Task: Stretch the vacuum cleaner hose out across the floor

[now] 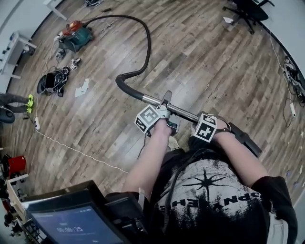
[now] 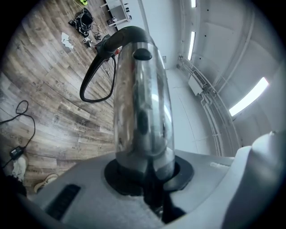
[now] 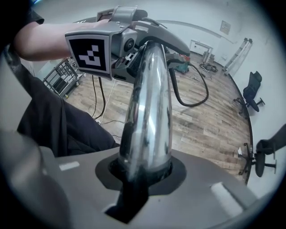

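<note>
So both the left gripper [image 1: 164, 104] and right gripper [image 1: 204, 119] are clamped on the chrome wand [image 1: 183, 111]; its black hose [image 1: 145, 52] curves away ahead to the vacuum [image 1: 75, 35].

Wood-plank floor [image 1: 200, 71], vac cleaner [image 1: 75, 35] top left w/ black hose [image 1: 147, 45] curving, white cable [image 1: 76, 150], office chair [image 1: 245, 12]

A plank floor [image 1: 205, 66] carries a black office chair [image 1: 245, 12] at the far right. At the left lies a tangle of dark cables [image 1: 53, 81], a crumpled white scrap [image 1: 84, 87] just beside it. A thin white cord [image 1: 76, 150] runs nearer.
</note>
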`<state>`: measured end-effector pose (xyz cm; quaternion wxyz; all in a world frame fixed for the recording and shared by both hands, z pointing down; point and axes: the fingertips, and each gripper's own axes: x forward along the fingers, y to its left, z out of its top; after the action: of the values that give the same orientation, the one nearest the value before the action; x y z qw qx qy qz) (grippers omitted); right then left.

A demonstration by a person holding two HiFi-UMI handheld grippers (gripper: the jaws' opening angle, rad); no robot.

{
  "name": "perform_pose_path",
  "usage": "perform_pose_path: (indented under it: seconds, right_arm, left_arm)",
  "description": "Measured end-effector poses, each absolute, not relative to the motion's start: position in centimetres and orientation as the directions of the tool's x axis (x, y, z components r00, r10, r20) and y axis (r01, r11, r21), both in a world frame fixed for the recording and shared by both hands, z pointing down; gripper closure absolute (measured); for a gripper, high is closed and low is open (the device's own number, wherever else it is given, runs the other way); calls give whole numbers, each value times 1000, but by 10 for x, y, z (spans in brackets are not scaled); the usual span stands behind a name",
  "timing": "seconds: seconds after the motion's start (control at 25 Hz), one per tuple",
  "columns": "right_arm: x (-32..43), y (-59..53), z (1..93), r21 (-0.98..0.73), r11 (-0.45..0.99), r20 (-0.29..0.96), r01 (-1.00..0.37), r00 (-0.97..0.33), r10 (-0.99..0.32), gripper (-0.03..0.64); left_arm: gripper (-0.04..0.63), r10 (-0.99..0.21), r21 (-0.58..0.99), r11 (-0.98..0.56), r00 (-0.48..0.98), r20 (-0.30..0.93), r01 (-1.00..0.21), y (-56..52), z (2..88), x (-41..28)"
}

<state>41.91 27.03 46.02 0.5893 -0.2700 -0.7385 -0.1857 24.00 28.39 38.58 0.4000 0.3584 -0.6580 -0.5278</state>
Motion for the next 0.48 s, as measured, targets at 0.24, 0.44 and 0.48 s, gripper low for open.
perform_pose_path:
  seconds: [0.24,0.44,0.48]
  right_arm:
    - [470,250,464,-52,800,972,598,-155,179,535]
    - [532,203,462,-47,806,969,590,-170,181,535]
    - [548,191,462,-45,805,969,592,-170,180,535]
  left_arm:
    - [537,-904,981,191,-396,160,-39,260,391,290]
    - [537,-909,980,192,-385,158,-53,210,387,353]
    - [537,-908,980,192,-388,157,-53,199,388,369]
